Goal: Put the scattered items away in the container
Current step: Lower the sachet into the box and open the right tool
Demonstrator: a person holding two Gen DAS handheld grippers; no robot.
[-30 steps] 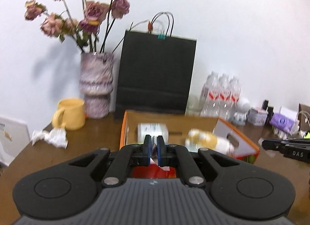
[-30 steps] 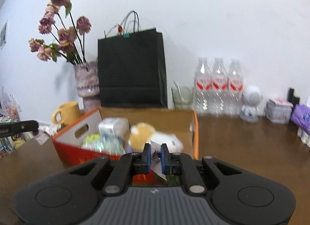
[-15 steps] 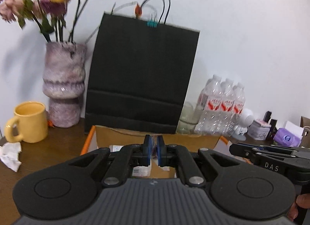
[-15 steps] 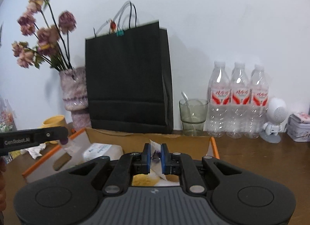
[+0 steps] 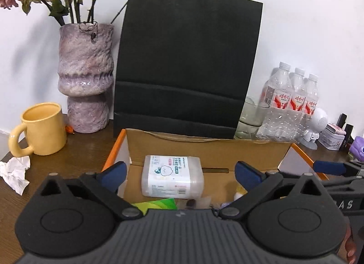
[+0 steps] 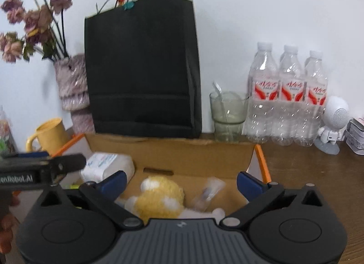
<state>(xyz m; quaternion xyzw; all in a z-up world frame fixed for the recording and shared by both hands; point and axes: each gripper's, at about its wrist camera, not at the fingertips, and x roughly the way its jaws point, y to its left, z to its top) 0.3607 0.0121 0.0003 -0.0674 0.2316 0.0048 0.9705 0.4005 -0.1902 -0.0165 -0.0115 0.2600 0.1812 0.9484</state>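
Two hand-held grippers are hovering side by side over an open cardboard box with orange edges point(image 5: 206, 150), which is sitting on the brown wooden table point(image 6: 307, 173). Jaws of the left hand-held gripper point(image 5: 180, 174) have just been opening and are standing wide apart, with nothing clamped between the blue pads. Below that gap a white plastic-wrapped pack of wipes point(image 5: 172, 175) is lying on the box floor, and a green packet point(image 5: 157, 203) is showing at the near edge. Jaws of the right hand-held gripper point(image 6: 180, 182) have likewise just been opening and are standing spread, gripping nothing. Beneath them a yellow and white plush toy point(image 6: 161, 198) is resting inside the box, and a small clear wrapped item point(image 6: 208, 192), blurred, is lying just beside it.

Behind the box a tall black paper bag point(image 5: 186, 64) is standing against the wall, with a mottled purple ceramic vase of dried roses point(image 5: 85, 75) to its left and a yellow mug point(image 5: 39, 128) nearby. Crumpled white paper point(image 5: 14, 170) is lying on the table outside the box, near the mug. Three clear water bottles point(image 6: 289, 98) are standing to the right of the bag.
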